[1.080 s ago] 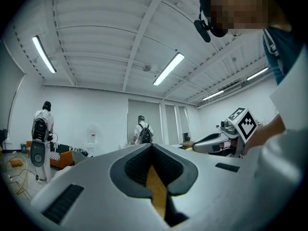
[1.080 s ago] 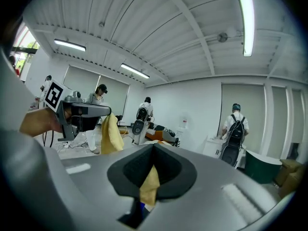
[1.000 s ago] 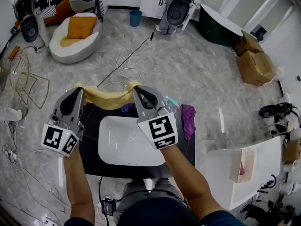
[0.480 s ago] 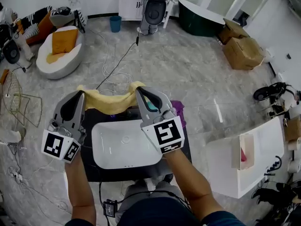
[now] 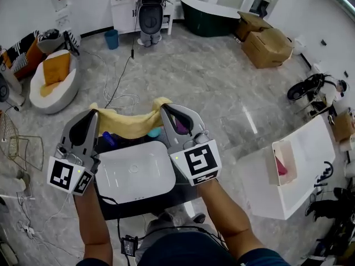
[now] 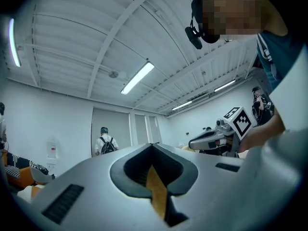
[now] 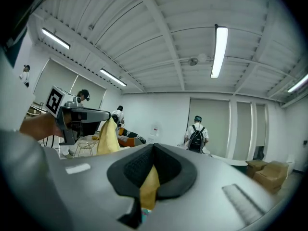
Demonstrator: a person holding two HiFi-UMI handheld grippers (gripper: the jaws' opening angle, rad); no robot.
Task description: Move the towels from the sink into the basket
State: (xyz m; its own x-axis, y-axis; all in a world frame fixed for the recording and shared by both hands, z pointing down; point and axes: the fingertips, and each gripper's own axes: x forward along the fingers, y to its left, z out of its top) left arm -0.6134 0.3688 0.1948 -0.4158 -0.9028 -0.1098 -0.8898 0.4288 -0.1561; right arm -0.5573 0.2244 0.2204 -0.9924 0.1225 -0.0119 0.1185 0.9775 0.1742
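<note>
A yellow towel (image 5: pixel 131 124) hangs stretched between both grippers, above the far edge of the white sink (image 5: pixel 136 173). My left gripper (image 5: pixel 95 113) is shut on the towel's left end, and yellow cloth (image 6: pixel 156 191) shows pinched between its jaws. My right gripper (image 5: pixel 164 106) is shut on the right end, with cloth (image 7: pixel 149 186) between its jaws too. A purple towel (image 5: pixel 181 127) lies on the black counter behind the right gripper. A wire basket (image 5: pixel 19 146) stands on the floor at the far left.
Blue (image 5: pixel 108 139) and teal (image 5: pixel 154 132) items lie beyond the sink under the towel. A white table (image 5: pixel 294 195) carrying a small box (image 5: pixel 277 168) stands at the right. Cables (image 5: pixel 119 98) trail over the marble floor. A beanbag (image 5: pixel 52 79) and cardboard boxes (image 5: pixel 266 46) sit farther off.
The head view has swung right, so the sink now sits further left under the grippers. Both grippers still hold the yellow towel stretched between them at about the same height.
</note>
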